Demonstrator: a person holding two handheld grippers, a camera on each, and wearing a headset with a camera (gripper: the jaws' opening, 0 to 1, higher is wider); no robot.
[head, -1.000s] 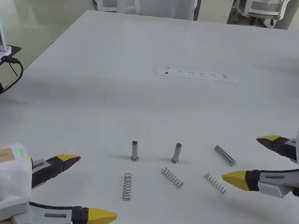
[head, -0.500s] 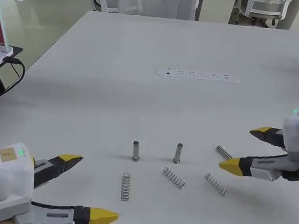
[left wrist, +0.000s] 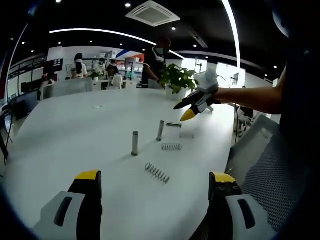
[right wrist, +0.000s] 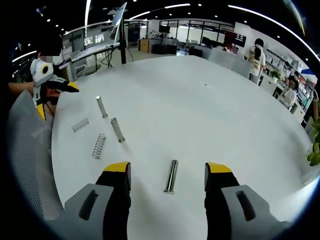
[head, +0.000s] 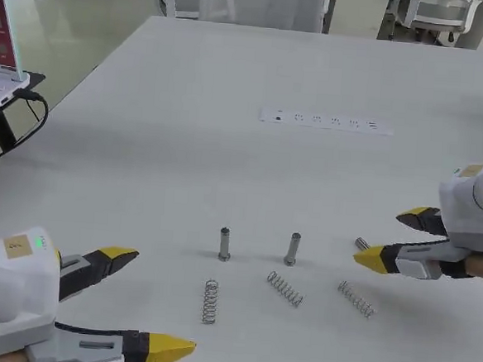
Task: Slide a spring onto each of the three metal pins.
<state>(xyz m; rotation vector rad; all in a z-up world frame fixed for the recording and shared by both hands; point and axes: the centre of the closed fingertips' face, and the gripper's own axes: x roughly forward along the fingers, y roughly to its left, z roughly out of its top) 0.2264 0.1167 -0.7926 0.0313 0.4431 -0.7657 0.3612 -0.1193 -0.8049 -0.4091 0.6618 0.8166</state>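
My left gripper [head: 160,301] and right gripper [head: 380,236] have white bodies and black jaws tipped yellow. The smooth tabletop [head: 189,103] is plain white. The cylindrical metal pins [head: 225,244] and coiled wire springs [head: 209,300] are silver-grey.

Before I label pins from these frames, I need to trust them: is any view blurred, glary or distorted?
Head view: sharp, evenly lit, faint shadows by the upright silver metal pins. Left gripper view: fisheye bows the white table; bright ceiling light strip flares. Right gripper view: same bowing, but the lying silver metal pin is crisp.
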